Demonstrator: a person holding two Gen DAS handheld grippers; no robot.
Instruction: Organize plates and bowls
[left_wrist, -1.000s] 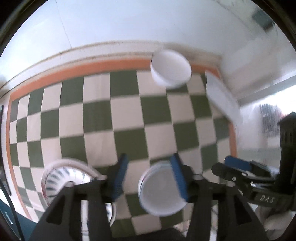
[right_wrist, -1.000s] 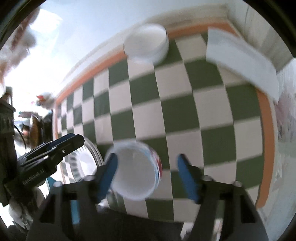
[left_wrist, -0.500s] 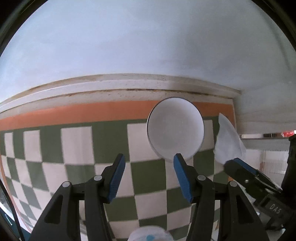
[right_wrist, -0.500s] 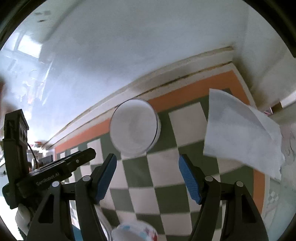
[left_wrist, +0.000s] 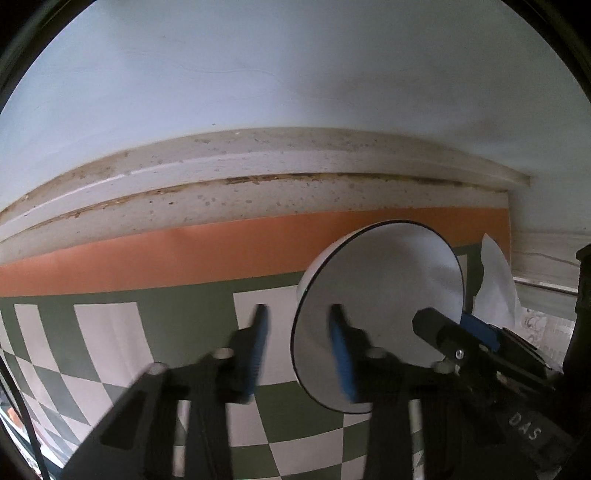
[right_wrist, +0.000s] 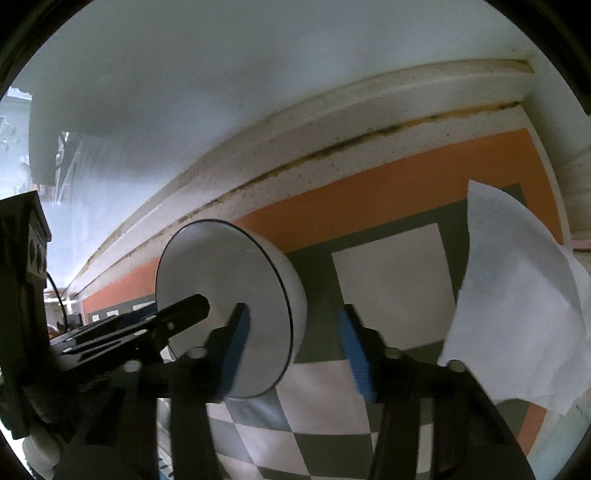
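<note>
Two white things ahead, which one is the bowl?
The round bowl with the thin dark rim, its mouth facing the cameras; the creased paper napkin is to its right.

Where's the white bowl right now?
The bowl sits at the checkered mat's far edge near the wall, left of the tissue.

Soft, even daylight throughout; no hard shadows cast. Strong fisheye curvature seen at edges, wall ledge (left_wrist: 295, 173) bowed, corners vignetted black. Left gripper (left_wrist: 297, 332) fingers smeared by motion blur; right gripper (right_wrist: 293, 339) fingers slightly blurred. Bowl (right_wrist: 225, 310) between claws rendered fairly sharp. Bright washed-out glare noted far left of right claw. Tissue (right_wrist: 517, 314) right of claw mildly overexposed.
</note>
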